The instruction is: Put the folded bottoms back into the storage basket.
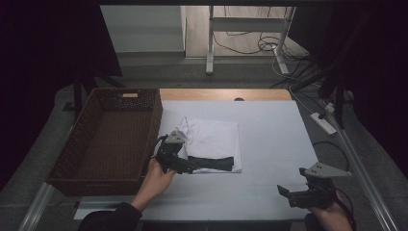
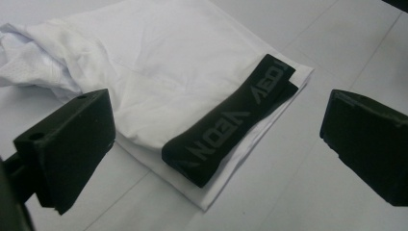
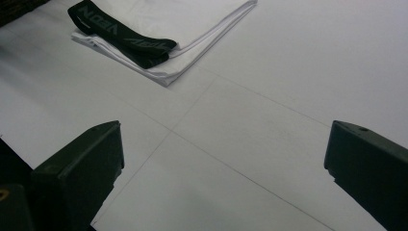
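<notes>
Fingers [image 2: 67, 144] of the left gripper [image 1: 174, 159] gape wide and empty at one folded white garment [image 1: 211, 137] with one black waistband [image 1: 211, 163]; right gripper [image 1: 308, 190] open, empty, beside one wicker basket [image 1: 77, 144].

1. The wicker basket [image 1: 108, 139] stands at the left of the bench [image 1: 269, 130]; its tall right wall blocks any low sideways pass from the folded white garment [image 1: 214, 137] toward the left.
2. The left gripper [image 1: 175, 161] sits in the narrow gap between the basket wall and the garment, its jaws spread wide over the black waistband [image 2: 231, 125].
3. Right of the garment the white bench top lies bare to its right edge.
4. The right gripper [image 1: 300, 195] hovers at the near right, its jaws apart, with open bench between it and the garment.
</notes>
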A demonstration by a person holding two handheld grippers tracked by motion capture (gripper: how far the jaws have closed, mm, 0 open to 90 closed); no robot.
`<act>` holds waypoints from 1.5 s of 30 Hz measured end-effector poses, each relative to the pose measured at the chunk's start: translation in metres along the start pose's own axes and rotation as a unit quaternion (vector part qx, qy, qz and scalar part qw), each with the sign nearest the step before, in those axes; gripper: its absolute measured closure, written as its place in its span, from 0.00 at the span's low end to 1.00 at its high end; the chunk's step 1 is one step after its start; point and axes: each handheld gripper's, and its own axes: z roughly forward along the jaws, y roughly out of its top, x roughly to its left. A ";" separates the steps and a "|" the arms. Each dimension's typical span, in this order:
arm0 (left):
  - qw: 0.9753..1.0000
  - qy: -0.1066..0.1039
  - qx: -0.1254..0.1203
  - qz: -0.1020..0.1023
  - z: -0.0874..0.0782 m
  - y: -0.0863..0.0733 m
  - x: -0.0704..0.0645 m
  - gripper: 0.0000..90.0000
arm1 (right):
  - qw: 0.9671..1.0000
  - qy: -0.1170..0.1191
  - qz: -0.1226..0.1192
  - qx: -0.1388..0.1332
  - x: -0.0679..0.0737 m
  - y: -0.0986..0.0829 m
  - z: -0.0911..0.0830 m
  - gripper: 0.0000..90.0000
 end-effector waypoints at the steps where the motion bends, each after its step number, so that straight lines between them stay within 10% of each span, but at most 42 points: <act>1: 1.000 0.000 0.000 0.000 0.000 0.000 0.000 0.00 | 1.000 0.000 0.000 0.000 0.000 0.000 0.000 0.01; 45: 0.995 0.076 0.024 -0.064 0.050 0.048 0.062 0.00 | 1.000 0.002 -0.005 0.003 0.001 0.000 0.001 0.01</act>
